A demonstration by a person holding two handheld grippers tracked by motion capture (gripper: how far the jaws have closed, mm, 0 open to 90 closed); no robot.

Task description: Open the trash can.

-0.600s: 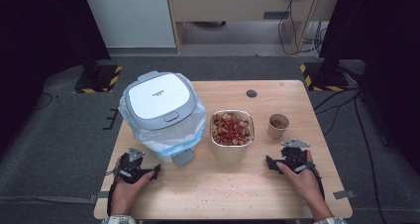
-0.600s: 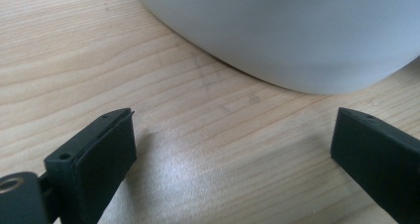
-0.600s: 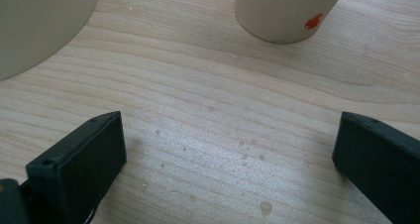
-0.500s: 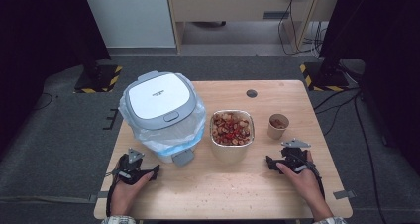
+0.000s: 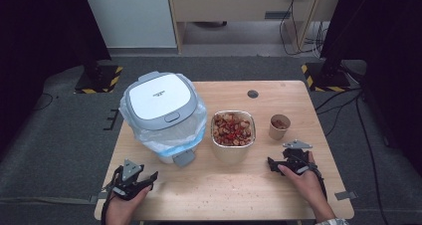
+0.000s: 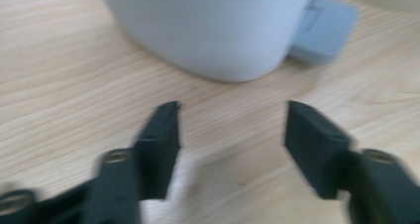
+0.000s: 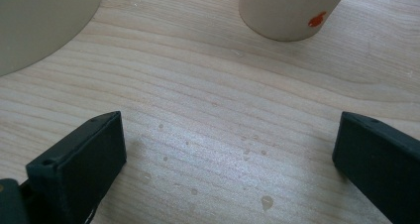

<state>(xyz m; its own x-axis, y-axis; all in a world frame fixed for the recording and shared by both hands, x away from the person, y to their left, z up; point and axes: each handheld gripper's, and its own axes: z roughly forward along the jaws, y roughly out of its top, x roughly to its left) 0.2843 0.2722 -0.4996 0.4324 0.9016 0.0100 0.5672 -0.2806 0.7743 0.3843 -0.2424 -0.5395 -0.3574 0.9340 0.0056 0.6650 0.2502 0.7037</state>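
Resting low on the tabletop, your left tongs stand released with nothing between them, pointed at the white lidded bin, which sits just ahead on the left half, lined with a clear plastic bag and showing its grey pedal toward you. Your right tongs are spread wide and empty over bare, droplet-speckled wood. The small paper cup stands near them, with the food-filled foil tray between cup and bin.
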